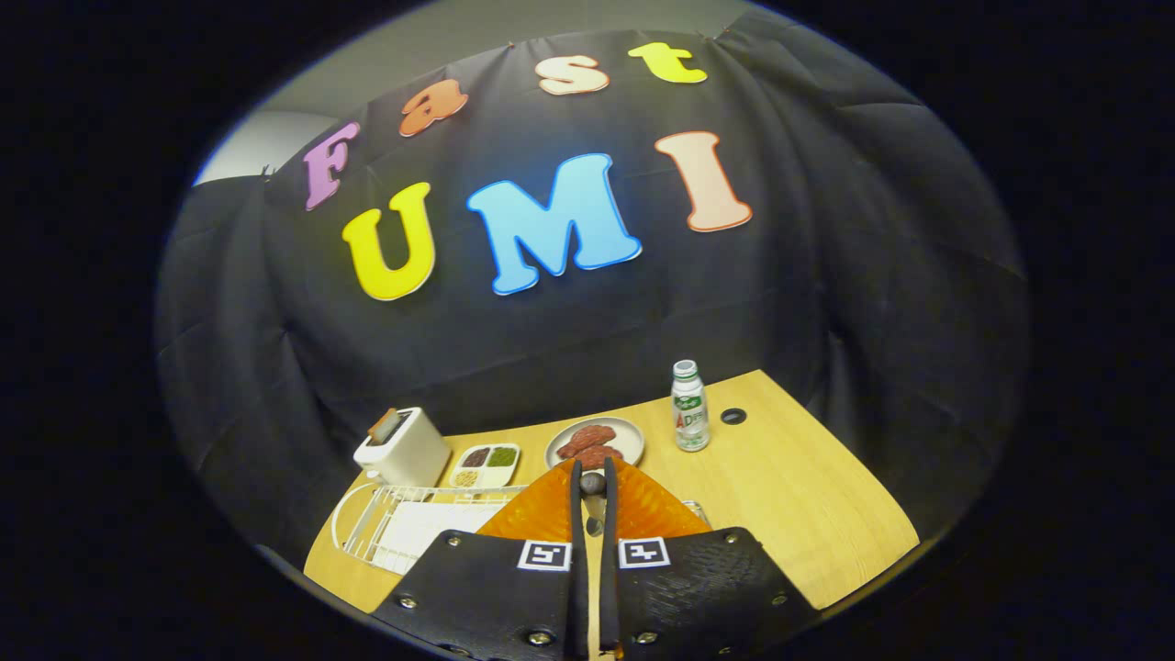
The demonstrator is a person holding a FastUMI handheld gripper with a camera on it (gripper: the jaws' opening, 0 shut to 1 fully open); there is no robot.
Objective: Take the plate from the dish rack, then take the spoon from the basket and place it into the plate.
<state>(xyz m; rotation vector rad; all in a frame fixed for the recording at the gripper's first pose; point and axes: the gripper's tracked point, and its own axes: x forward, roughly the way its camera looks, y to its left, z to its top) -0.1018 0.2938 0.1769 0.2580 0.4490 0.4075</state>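
One orange plate point(551, 514) stands on edge, pinched between the nearly closed fingers point(593, 514) of the gripper point(592, 487), above one white wire dish rack point(386, 532). Beyond it on the light wooden surface point(808, 514): one white toaster point(402, 450), one divided dish point(486, 464), one plate of red food point(595, 442), one small bottle point(689, 407). Black cloth walls the booth.

Orange plate point(542, 516) upright, pinched above white dish rack point(386, 532).

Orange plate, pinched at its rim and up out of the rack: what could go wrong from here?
1. The gripper holds the orange plate only by a thin edge, so it may pivot or slip.
2. Swinging forward, it could strike the meat dish or bottle.
3. Its lower edge could snag the white dish rack.
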